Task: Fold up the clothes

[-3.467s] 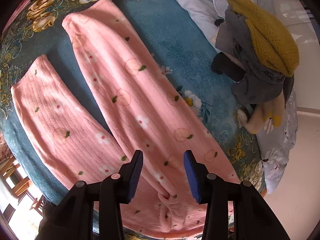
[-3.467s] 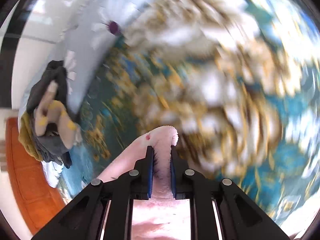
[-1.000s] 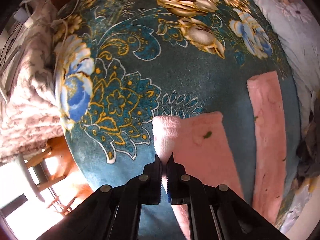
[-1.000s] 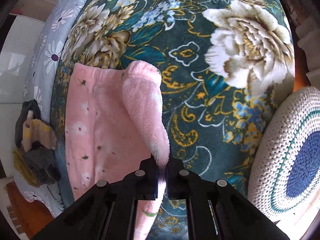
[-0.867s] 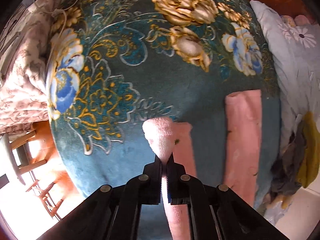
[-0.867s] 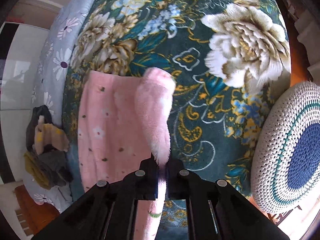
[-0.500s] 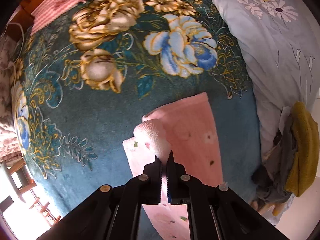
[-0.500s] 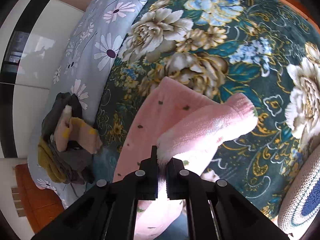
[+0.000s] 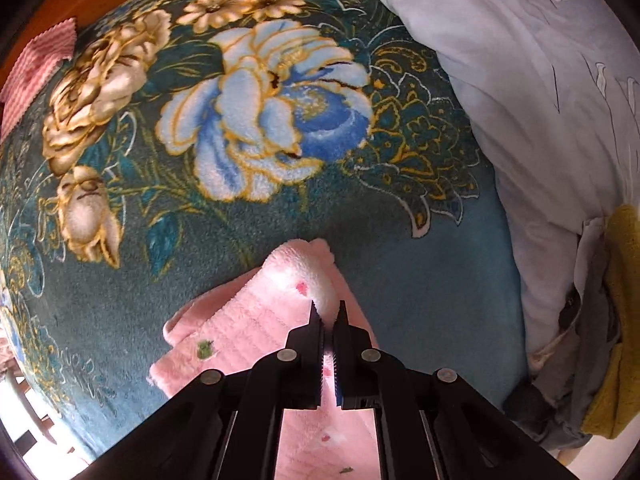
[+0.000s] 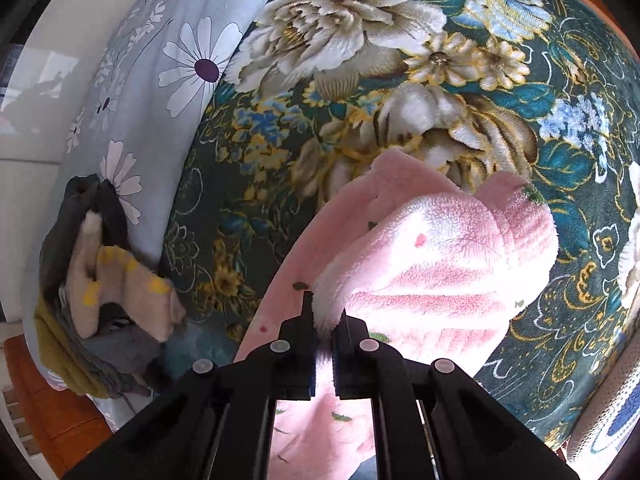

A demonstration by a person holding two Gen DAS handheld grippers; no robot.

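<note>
**Folding pink trousers, mid-fold**

Clenching on fleece, the left tongs and right tongs each pinched an edge of the pink trousers, lifted over the floral bed blanket; one fold looked under way, laying flat and further folds remaining; the fabric was plush, ribbed, dotted with small flowers; other clothes lay heaped aside.

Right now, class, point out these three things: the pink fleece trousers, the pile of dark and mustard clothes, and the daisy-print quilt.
pink fleece trousers [image 10: 440, 264]: right wrist view, on the lifted, folded-over fleece.
pile of clothes [image 10: 104, 280]: right wrist view, on the beige garment on top.
daisy-print quilt [image 9: 540, 80]: left wrist view, on its pale blue surface.
</note>
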